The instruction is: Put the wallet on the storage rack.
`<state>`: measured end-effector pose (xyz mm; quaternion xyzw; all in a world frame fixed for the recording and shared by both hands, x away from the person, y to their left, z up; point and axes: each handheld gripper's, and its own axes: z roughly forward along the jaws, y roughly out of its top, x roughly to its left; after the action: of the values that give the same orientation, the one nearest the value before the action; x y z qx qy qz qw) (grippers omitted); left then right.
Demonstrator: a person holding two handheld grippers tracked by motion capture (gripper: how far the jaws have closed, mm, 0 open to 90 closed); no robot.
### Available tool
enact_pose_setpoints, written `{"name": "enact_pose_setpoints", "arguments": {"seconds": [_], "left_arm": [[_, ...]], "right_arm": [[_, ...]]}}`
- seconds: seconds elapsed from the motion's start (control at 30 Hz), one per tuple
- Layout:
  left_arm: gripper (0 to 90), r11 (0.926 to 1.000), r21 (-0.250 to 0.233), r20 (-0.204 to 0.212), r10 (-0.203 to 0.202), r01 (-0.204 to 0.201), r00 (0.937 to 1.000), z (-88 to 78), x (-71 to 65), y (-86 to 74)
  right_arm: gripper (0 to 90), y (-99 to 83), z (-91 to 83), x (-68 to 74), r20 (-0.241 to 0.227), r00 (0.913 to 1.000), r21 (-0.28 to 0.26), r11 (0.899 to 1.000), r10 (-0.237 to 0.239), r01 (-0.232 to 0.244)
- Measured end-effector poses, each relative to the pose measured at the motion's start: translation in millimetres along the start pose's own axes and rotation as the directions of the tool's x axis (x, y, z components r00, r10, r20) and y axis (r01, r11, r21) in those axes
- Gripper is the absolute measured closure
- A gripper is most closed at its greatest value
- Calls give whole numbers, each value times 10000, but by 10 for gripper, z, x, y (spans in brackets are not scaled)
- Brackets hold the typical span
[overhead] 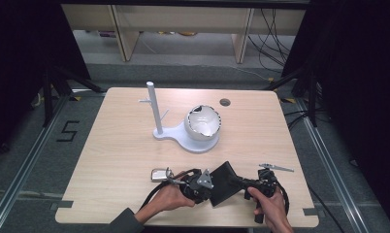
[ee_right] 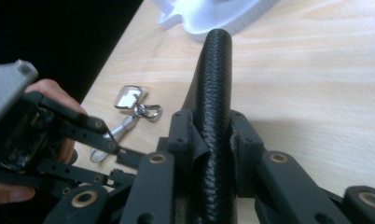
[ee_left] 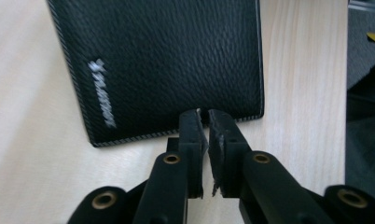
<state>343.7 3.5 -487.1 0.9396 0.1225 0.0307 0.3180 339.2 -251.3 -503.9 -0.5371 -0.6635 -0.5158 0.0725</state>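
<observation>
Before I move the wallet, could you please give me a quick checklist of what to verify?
1. Right gripper clamped on the wallet: ok, jaws pinch its folded edge.
2. Left gripper holding the wallet: cannot tell; jaws nearly closed at its edge.
3. Keys out of the way: ok, lying left of the left gripper.
4. Bowl on the white stand: ok, well beyond the wallet.
5. Metal clip on the table: ok, beside the right gripper, untouched.
</observation>
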Motion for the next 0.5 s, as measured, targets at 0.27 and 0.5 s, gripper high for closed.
{"name": "enact_pose_setpoints", "arguments": {"seconds": [0.27, 0.5], "left_arm": [[651, 9995, -319, -403, -58, 45, 9992, -350, -24, -111], [513, 9816, -314, -766, 1854, -1882, 9797, -682, 145, -259]], "right_arm": [[769, 27, -5, 103, -464, 9983, -145, 9993, -361, 355], [771, 99, -50, 161, -626, 9958, -395, 9971, -667, 643]]}}
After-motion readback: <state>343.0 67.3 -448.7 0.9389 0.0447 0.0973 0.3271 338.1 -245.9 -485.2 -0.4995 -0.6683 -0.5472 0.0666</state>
